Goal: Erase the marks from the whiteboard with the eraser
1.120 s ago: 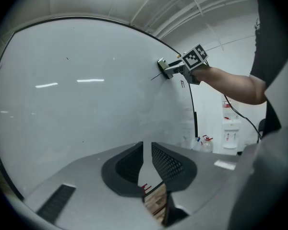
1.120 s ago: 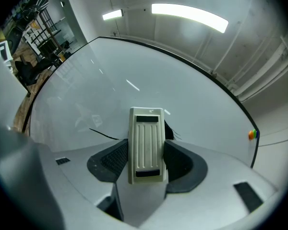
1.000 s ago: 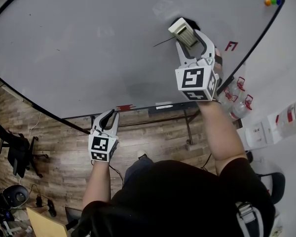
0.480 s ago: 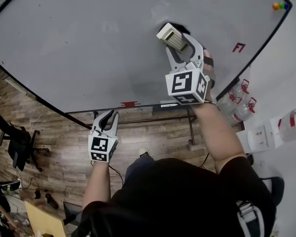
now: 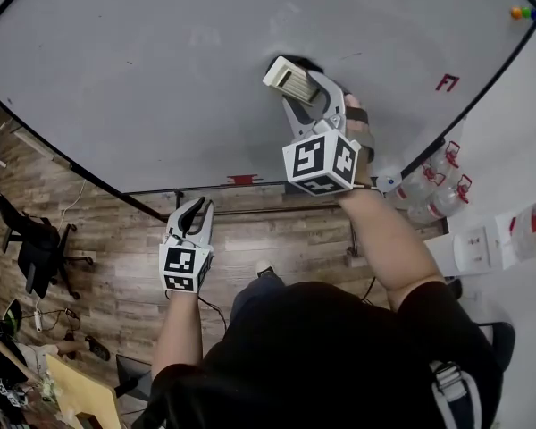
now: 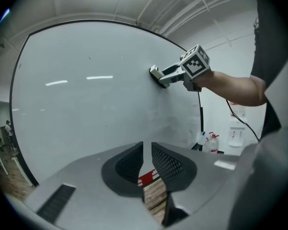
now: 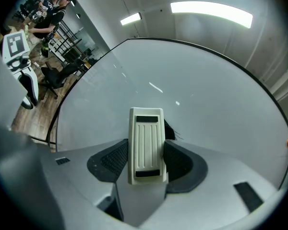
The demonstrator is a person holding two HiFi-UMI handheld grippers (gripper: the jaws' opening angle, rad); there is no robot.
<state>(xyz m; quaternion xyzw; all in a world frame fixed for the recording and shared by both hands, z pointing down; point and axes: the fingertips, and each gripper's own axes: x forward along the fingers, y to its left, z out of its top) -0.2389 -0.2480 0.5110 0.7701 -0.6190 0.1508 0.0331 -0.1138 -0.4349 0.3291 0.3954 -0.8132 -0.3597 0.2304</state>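
Note:
The whiteboard [image 5: 143, 79] fills the upper head view. A cream, ribbed eraser [image 5: 288, 77] is pressed against it, and my right gripper [image 5: 300, 86] is shut on it. A dark smudge [image 5: 307, 62] shows just behind the eraser. In the right gripper view the eraser [image 7: 145, 145] stands between the jaws, with black scribble [image 7: 173, 132] at its right edge. A red mark [image 5: 447, 82] sits near the board's right edge. My left gripper [image 5: 195, 211] hangs below the board's bottom edge, shut and holding nothing. From the left gripper view the eraser [image 6: 154, 74] is flat on the board [image 6: 77, 104].
A red marker [image 5: 243, 180] lies on the board's bottom ledge. Coloured magnets [image 5: 521, 12] cling to the top right corner. Spray bottles [image 5: 431, 190] stand at the right, an office chair [image 5: 31, 253] at the left on the wooden floor. People [image 7: 48, 11] are far off.
My right gripper has slid the eraser leftward across the board. A thin dark line beside the eraser one second ago no longer shows. The left gripper has stayed put.

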